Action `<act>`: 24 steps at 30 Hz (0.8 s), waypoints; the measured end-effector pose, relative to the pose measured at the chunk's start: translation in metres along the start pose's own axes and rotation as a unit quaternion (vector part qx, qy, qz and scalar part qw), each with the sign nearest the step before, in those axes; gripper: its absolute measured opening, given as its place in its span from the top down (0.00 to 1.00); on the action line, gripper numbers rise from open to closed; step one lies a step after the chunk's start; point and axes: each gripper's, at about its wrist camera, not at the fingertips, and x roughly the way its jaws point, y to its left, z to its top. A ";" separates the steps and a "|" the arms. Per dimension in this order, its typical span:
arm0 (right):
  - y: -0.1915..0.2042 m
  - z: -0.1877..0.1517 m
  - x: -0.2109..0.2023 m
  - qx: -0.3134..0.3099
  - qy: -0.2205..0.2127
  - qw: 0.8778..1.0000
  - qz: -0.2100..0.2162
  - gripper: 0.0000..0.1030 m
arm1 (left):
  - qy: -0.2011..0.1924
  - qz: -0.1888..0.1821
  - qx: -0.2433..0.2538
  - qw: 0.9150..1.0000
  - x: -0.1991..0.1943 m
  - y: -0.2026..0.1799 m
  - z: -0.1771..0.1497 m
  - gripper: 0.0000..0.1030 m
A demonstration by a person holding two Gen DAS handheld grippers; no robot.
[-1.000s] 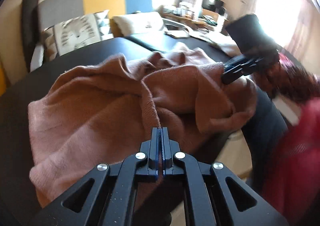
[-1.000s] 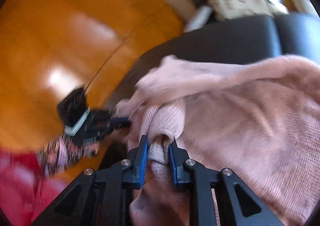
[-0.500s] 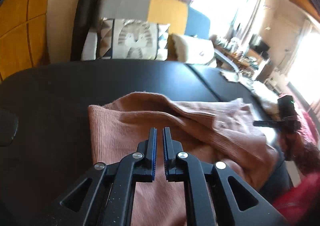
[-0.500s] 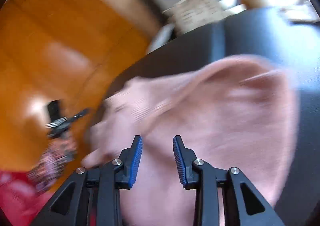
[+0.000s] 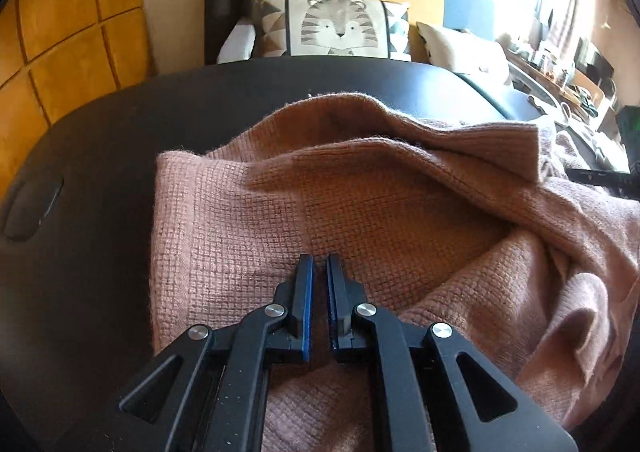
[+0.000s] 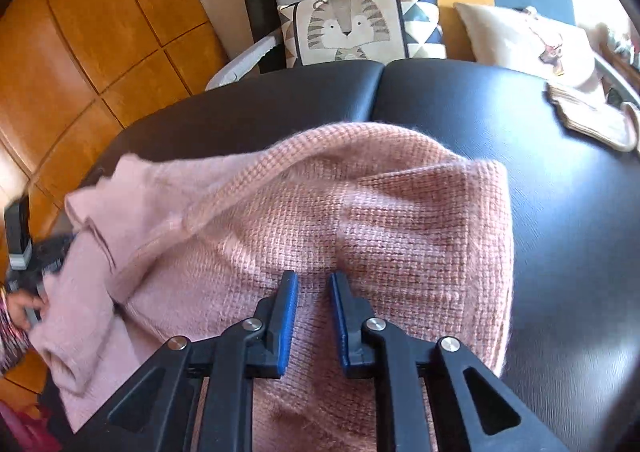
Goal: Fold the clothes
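A pink sweater [image 5: 360, 212] lies rumpled on the black desk [image 5: 100, 232]. The left gripper [image 5: 318, 264] hovers over it, jaws slightly apart and empty. The right gripper [image 6: 313, 279] has jaws apart too.

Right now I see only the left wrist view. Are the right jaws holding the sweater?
Observer: No. The right gripper is open. Its jaws stand apart above the sweater, with nothing between them.
Operator: Does all of the sweater lie on the table?
Observer: Not all of it. One sleeve seems to hang over the edge of the table, next to the person's hand.
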 end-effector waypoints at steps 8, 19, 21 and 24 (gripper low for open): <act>0.056 0.006 -0.037 -0.048 0.048 0.992 0.102 0.69 | 0.011 -0.055 -0.010 0.998 -0.005 -0.016 0.025 0.93; 0.069 0.016 -0.069 -0.050 -0.005 0.995 0.083 0.69 | 0.010 -0.063 -0.001 0.998 0.005 -0.024 0.022 0.93; 0.075 0.022 -0.069 -0.064 0.002 0.994 0.084 0.69 | 0.005 -0.069 -0.011 0.998 0.007 -0.021 0.021 0.92; 0.081 0.032 -0.063 -0.065 0.021 0.994 0.085 0.69 | 0.000 -0.071 -0.021 0.997 0.006 -0.020 0.018 0.92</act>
